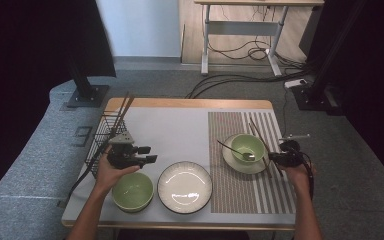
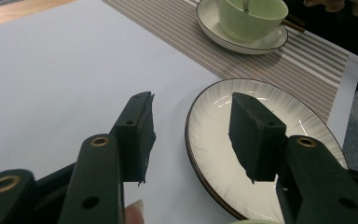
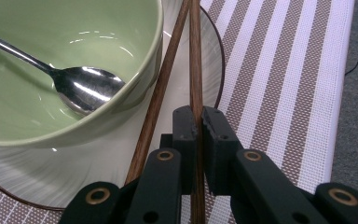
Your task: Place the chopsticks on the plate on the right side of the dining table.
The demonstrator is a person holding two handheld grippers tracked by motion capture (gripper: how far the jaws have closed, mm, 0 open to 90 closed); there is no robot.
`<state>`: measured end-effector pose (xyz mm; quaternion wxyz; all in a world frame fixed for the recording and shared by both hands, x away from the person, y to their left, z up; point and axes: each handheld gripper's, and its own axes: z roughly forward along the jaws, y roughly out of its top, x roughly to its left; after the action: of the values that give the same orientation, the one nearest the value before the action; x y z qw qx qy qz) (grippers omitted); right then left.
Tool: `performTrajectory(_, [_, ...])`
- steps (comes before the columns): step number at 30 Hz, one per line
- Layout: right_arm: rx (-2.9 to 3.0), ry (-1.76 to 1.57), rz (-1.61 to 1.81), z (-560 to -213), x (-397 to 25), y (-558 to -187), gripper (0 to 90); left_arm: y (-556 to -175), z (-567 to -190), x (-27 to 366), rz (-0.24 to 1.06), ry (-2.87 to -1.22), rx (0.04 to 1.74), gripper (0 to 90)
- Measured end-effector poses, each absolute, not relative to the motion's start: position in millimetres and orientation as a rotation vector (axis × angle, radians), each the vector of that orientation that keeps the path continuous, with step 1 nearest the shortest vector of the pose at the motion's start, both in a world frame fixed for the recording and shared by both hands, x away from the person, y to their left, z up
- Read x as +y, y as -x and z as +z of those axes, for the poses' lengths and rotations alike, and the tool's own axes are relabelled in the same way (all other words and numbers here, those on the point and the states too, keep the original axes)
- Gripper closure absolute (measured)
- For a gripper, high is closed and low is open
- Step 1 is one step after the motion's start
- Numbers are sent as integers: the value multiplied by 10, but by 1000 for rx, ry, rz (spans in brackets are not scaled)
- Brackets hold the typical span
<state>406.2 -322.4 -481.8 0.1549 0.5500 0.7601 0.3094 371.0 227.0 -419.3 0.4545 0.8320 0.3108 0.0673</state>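
The right claw (image 3: 199,128) is clamped on one chopstick (image 3: 195,56), which runs straight up from its jaws beside the green bowl (image 3: 51,70) (a spoon (image 3: 81,88) rests inside). The left claw (image 2: 191,135) hangs apart over the white plate (image 2: 307,135). Both work above a counter (image 1: 180,130) with a striped mat (image 1: 275,190), grey carpet around it.

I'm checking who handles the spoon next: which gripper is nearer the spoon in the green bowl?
Right. The right gripper is shut on a chopstick just beside the bowl holding the spoon; the left gripper hovers open across the table, beyond the white plate.
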Motion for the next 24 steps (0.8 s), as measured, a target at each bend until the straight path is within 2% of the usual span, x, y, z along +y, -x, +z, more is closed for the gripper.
performTrajectory(24, [2163,-1573,898,-4789,-3165,-4049,839,-3712,-4216,2255,158,-2061,763,501])
